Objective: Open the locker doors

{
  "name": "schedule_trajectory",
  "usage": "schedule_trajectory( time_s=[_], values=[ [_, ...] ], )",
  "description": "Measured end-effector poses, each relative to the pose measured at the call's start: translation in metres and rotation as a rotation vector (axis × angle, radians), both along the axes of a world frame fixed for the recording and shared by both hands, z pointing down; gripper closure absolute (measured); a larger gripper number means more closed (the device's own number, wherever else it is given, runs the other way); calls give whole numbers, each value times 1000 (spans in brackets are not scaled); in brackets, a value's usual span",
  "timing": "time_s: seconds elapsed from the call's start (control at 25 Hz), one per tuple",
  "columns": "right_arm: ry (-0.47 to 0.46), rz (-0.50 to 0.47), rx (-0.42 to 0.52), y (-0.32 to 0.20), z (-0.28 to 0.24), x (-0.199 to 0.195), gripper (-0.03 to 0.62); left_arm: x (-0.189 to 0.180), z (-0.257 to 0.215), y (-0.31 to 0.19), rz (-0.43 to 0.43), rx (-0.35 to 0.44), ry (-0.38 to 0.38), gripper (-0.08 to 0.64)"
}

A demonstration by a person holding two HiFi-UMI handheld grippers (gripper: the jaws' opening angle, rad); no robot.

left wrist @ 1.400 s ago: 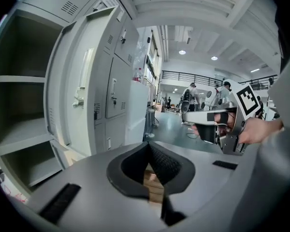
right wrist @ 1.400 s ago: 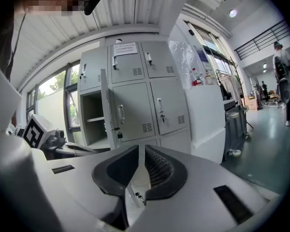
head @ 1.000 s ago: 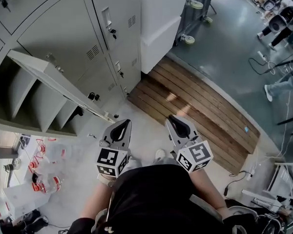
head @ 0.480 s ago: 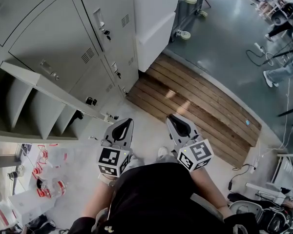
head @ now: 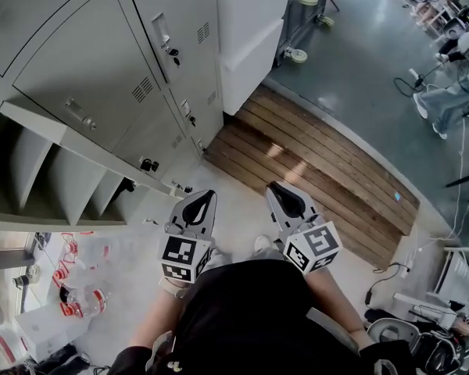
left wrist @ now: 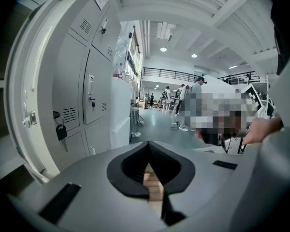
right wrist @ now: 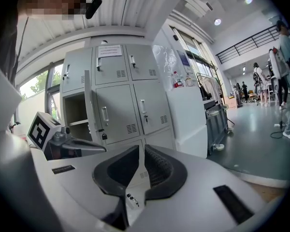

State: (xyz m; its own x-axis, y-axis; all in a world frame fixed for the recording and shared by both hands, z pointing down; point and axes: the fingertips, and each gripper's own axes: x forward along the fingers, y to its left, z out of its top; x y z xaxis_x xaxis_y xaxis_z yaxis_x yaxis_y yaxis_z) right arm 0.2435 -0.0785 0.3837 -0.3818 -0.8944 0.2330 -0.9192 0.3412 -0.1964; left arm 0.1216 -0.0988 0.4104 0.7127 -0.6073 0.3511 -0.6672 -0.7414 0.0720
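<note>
A grey locker bank (head: 86,76) fills the upper left of the head view. One lower door (head: 78,143) stands swung open, and bare shelves (head: 55,178) show behind it. The doors beside it (head: 176,22) are closed, with keys in their locks. My left gripper (head: 205,196) is shut and empty, low in front of my body and short of the open door's corner. My right gripper (head: 275,187) is beside it, its jaws a narrow slit apart with nothing between them. The left gripper view has the shut jaws (left wrist: 147,145) and a hanging key (left wrist: 61,131). The right gripper view faces the lockers (right wrist: 121,105) over the jaws (right wrist: 141,150).
A wooden pallet (head: 313,178) lies on the floor just ahead and to the right. A tall white cabinet (head: 250,37) stands against the lockers' right end, with a wheeled cart (head: 305,6) behind it. Bottles and clutter (head: 70,287) sit at lower left. People (head: 453,92) stand at far right.
The head view shifted a little, so the lockers slid in the picture. Both grippers stayed almost still in front of my body, jaws unchanged. The people at the right moved.
</note>
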Motion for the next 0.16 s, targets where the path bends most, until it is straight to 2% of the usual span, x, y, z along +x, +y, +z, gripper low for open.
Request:
schedule_trajectory(
  time_s=[0.16],
  values=[
    [2,5,-5,-5,1,-1,531,-2,0,-7,-1,0,-8,541]
  ],
)
